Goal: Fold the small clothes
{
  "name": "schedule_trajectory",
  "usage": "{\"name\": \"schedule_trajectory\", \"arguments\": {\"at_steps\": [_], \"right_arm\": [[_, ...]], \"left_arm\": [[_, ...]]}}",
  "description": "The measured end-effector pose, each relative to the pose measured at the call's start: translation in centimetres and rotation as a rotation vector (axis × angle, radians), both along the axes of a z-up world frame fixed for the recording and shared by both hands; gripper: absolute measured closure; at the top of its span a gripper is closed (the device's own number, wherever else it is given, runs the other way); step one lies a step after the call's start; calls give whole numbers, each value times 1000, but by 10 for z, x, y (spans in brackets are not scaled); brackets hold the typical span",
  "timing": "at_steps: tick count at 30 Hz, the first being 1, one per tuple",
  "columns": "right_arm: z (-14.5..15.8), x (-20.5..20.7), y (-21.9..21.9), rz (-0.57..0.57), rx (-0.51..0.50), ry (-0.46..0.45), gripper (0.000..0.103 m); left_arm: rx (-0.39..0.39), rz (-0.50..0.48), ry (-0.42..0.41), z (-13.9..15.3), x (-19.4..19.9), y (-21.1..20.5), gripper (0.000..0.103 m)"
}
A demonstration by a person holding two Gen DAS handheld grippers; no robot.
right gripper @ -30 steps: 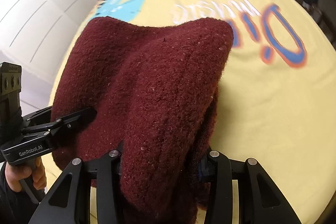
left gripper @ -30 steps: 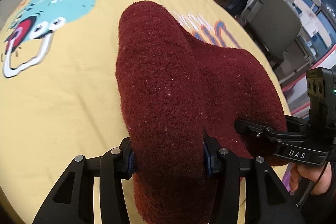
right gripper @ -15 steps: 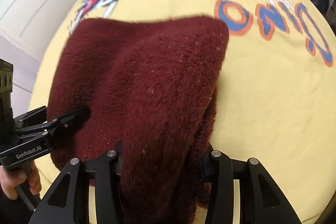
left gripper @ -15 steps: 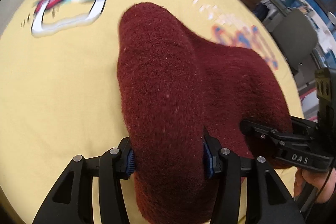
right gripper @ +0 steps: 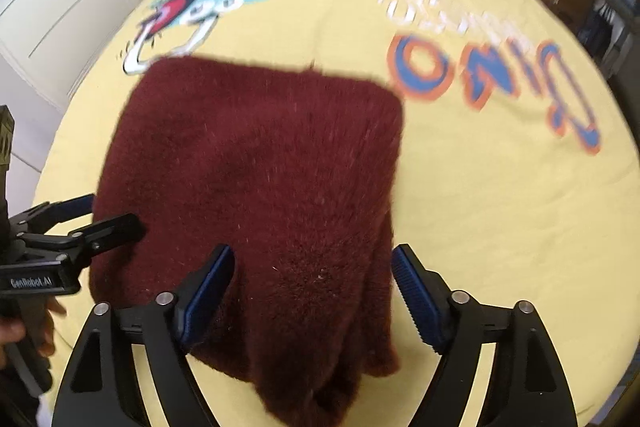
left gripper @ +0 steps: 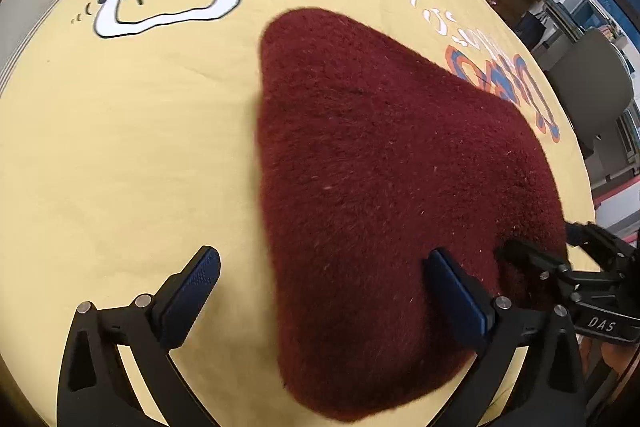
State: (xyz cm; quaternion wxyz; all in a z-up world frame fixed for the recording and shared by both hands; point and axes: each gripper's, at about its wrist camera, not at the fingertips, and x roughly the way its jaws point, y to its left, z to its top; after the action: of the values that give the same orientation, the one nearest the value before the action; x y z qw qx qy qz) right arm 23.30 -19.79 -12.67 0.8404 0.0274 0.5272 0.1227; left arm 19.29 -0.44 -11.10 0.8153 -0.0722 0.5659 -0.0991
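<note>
Maroon fleece garment (left gripper: 392, 195) lay folded on yellow cartoon-print sheet (left gripper: 120, 155). Left gripper (left gripper: 320, 279) and right gripper (right gripper: 312, 271) spread wide, straddling its near edge. Grey chair (left gripper: 588, 95) beyond sheet.

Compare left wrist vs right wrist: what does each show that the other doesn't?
Left wrist only: a grey chair at the right edge and the right gripper from the side. Right wrist only: white panelled doors and the left gripper from the side. Both: the maroon garment on the yellow sheet, both grippers open.
</note>
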Motion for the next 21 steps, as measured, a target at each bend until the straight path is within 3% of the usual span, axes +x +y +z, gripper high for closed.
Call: {"name": "schedule_trajectory", "arguments": {"at_steps": [4, 6, 10, 16, 21], "right_arm": [[12, -9, -10, -18, 16, -29, 1], [12, -13, -13, -25, 14, -48, 1], [4, -22, -18, -33, -20, -67, 1], [-23, -19, -38, -91, -51, -44, 1], [-44, -16, -55, -109, -11, -18, 1]], "left_arm": [[36, 11, -40, 16, -3, 4, 1], [74, 12, -66, 21, -8, 4, 1], [53, 10, -104, 24, -14, 3, 1], [119, 10, -93, 1, -13, -4, 1], [135, -8, -97, -17, -9, -4, 1]]}}
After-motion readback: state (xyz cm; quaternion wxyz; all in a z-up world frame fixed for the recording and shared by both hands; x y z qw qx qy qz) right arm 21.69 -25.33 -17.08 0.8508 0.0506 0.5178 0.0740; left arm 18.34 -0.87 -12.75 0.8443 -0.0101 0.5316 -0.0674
